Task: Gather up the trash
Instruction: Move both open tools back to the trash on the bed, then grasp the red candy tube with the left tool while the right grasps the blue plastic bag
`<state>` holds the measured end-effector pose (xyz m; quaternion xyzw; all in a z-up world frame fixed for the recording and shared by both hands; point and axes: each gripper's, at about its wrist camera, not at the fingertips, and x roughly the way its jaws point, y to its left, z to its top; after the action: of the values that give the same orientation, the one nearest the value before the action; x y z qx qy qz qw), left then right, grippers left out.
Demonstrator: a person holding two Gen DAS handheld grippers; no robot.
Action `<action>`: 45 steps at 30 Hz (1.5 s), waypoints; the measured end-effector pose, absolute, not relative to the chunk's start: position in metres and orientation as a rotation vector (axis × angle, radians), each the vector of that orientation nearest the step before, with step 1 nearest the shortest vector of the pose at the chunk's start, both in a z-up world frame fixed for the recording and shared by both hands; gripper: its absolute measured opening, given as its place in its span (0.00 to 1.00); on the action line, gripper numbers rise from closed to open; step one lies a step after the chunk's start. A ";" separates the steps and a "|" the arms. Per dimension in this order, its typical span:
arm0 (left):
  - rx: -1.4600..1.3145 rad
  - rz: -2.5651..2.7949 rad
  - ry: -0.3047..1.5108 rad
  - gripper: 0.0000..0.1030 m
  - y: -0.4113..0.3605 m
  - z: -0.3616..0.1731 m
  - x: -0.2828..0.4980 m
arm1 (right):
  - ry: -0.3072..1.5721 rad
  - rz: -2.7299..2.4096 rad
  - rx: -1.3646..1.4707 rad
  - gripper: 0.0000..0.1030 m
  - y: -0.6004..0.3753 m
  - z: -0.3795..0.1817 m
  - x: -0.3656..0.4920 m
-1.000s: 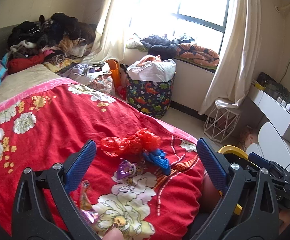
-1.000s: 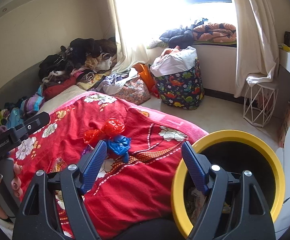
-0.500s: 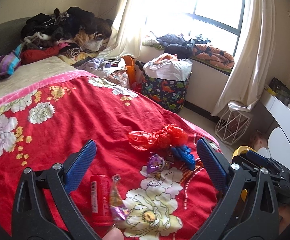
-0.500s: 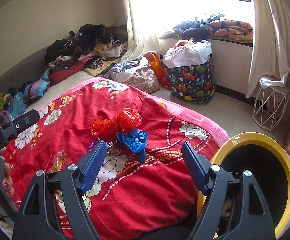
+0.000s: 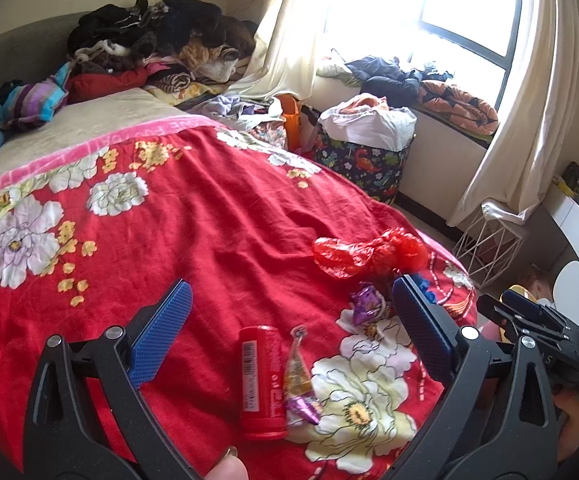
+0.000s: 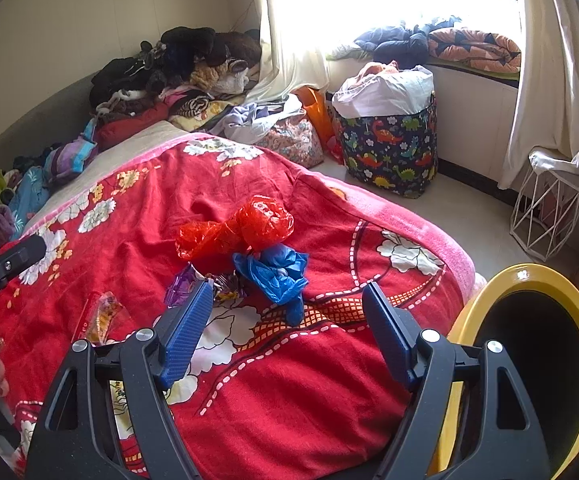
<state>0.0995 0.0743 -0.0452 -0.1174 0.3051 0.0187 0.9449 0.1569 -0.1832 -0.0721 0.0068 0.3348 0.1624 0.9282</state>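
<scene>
Lying on a bed under a red flowered blanket point(image 5: 217, 216), the trash is seen ahead of both tools. The left tool point(image 5: 289, 328) is held with its blue pads wide apart and nothing between them; just beyond the gap a red can point(image 5: 261, 384) lies on its side, touched on its right by a clear candy wrapper point(image 5: 299, 376). A purple wrapper point(image 5: 365, 304) is found near the right pad, and a crumpled red plastic bag point(image 5: 369, 254) farther ahead. The right tool point(image 6: 289, 320) is likewise spread open and empty. A crumpled blue plastic bag point(image 6: 277, 272) is seen just ahead, between its pads, touching the red bag behind it. A yellow-rimmed bin point(image 6: 529, 280) stands beside the bed, to the right of the right tool.
</scene>
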 end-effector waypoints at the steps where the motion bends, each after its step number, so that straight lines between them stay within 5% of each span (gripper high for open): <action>1: -0.239 0.042 0.631 0.89 0.076 -0.048 0.099 | 0.691 0.334 0.014 0.72 -0.183 -0.073 0.159; 20: -0.241 0.007 0.908 0.38 0.082 -0.118 0.088 | 0.790 0.314 -0.021 0.72 -0.164 -0.114 0.201; 26: -0.239 -0.049 0.949 0.32 0.064 -0.131 0.101 | 0.855 0.316 -0.013 0.57 -0.158 -0.132 0.225; 31: -0.257 -0.056 0.957 0.23 0.057 -0.136 0.109 | 0.895 0.350 0.016 0.14 -0.155 -0.142 0.233; 45: -0.263 -0.099 0.849 0.22 0.048 -0.105 0.107 | 0.793 0.490 0.091 0.07 -0.176 -0.099 0.170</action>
<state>0.1074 0.0481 -0.1045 -0.1274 0.4104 -0.0478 0.9017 0.1696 -0.1757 -0.0991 0.0439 0.3822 0.2363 0.8923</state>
